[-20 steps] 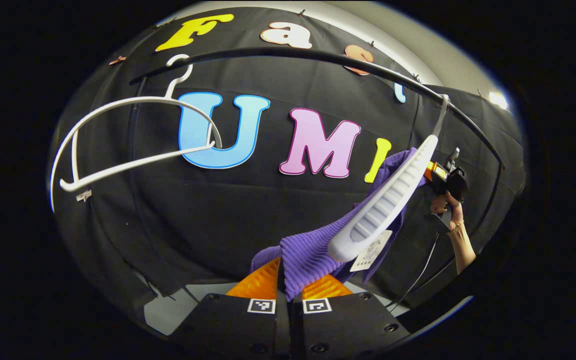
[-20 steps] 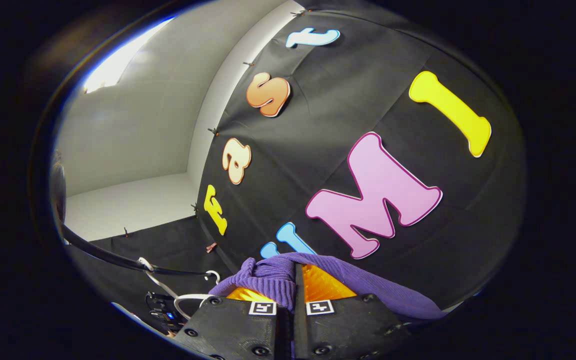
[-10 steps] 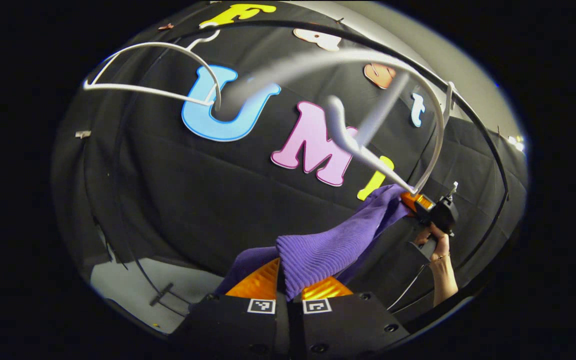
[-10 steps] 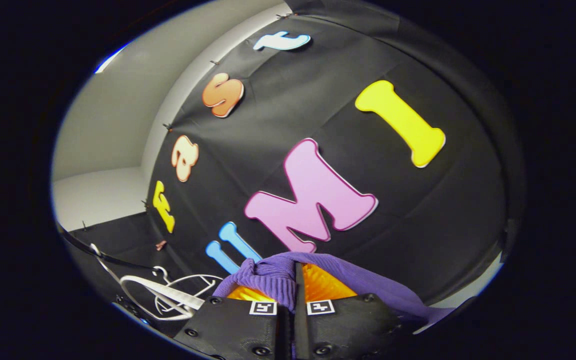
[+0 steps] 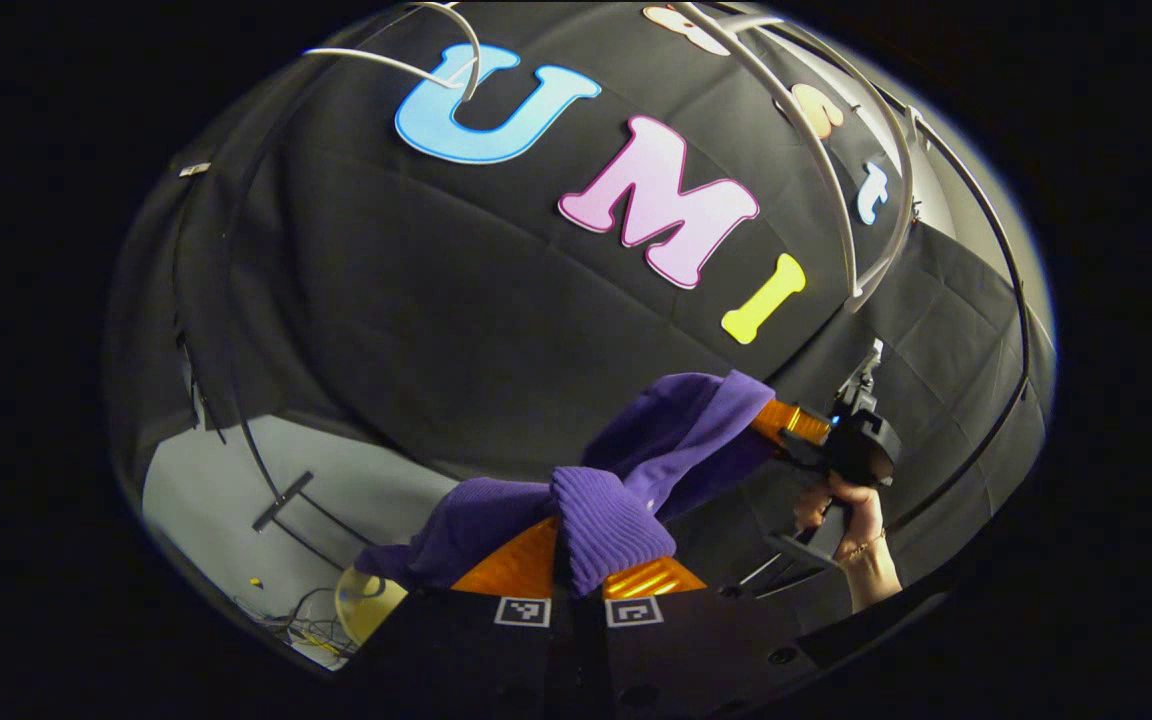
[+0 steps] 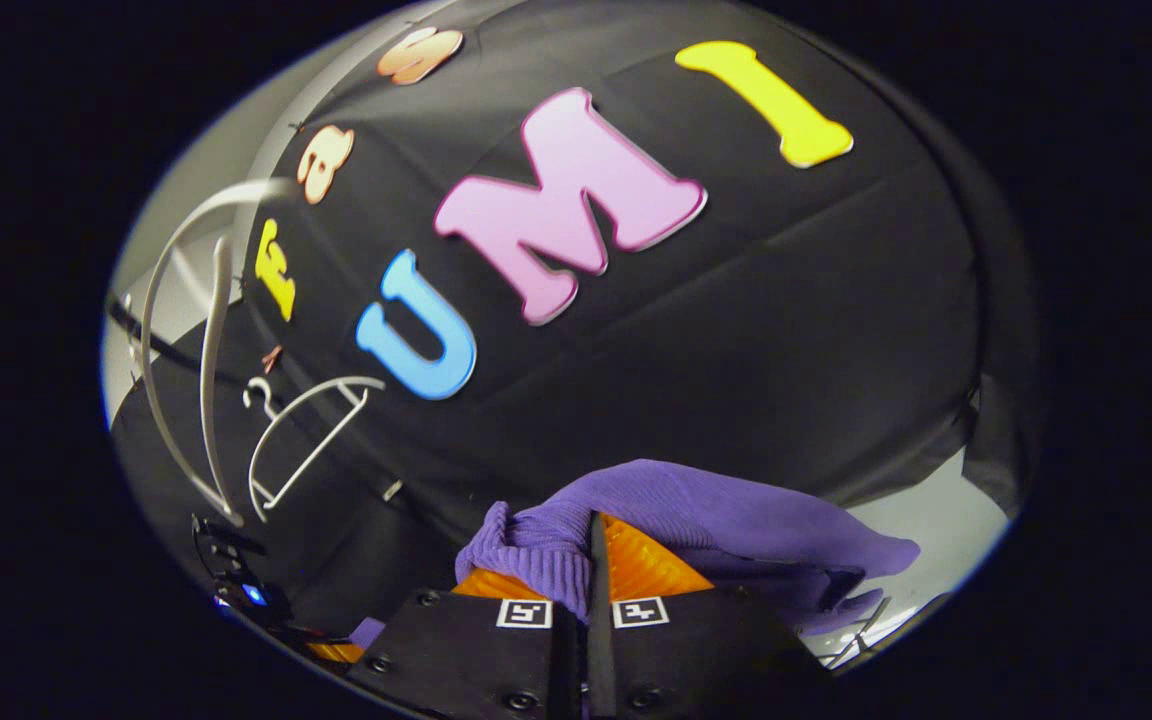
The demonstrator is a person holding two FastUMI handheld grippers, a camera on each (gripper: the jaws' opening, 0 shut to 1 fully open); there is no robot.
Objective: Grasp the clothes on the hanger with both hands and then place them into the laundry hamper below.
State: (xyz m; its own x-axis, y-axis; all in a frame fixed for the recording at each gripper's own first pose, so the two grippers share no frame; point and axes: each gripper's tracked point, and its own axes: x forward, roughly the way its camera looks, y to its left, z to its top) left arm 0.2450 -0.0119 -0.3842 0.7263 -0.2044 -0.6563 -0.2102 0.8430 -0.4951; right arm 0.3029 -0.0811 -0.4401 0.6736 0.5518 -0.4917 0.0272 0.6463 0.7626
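Black booth cloth backs a purple ribbed knit garment (image 5: 636, 480) slung between the left claw (image 5: 579, 575) and right claw (image 6: 588, 570), both clamped on it; white plastic hangers (image 6: 306, 435) hang above.

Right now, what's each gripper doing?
Left gripper: closed, pinching the purple garment.
Right gripper: closed, pinching the same purple garment at another spot.

A black rail (image 5: 1006, 250) is seen curving above. On the grey floor (image 5: 206, 480), tangled cables (image 5: 301, 632) are seen.
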